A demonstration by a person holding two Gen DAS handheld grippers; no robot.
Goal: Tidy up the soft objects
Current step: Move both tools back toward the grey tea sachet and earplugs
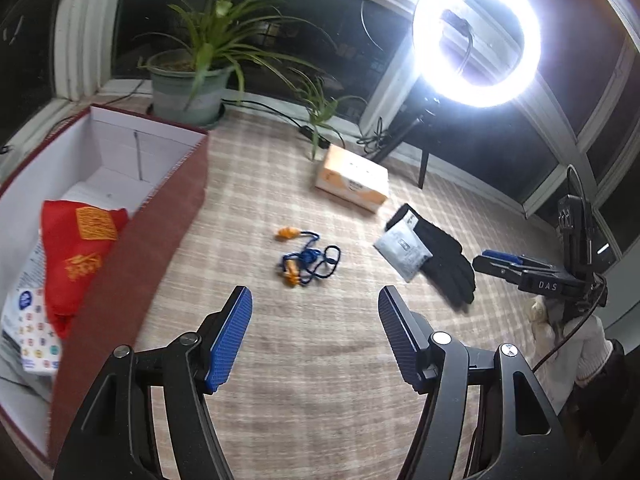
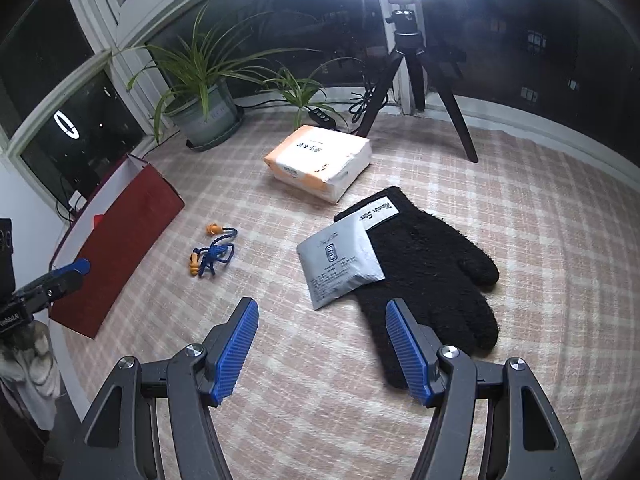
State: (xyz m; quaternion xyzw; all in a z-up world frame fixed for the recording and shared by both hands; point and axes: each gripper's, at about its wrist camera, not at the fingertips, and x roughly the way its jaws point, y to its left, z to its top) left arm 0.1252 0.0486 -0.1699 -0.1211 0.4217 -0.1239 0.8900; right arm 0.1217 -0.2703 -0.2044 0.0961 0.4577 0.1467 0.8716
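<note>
Fingers (image 1: 240, 332) of the left gripper (image 1: 316, 336) are spread wide over bare checked bench (image 1: 320, 400), nothing held. The red box (image 1: 132, 264) is set at the left edge, corded earplugs (image 1: 306, 258) ahead. Right gripper (image 2: 322, 344) fingers (image 2: 404, 348) are likewise parted and empty, the black glove (image 2: 432, 276) and grey sachet (image 2: 340, 264) just beyond.

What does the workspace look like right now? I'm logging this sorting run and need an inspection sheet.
Surface: checked cloth, flat.
Job's things: black glove with a silver sachet overlapping its cuff; corded earplugs; tissue pack; red box already holding a red cloth and a patterned packet.
Clutter: potted plant.
Grippers: left tongs and right tongs open, empty.
Cables: black leads along the window sill.
Surroundings: ring light on tripod, dark windows.
</note>
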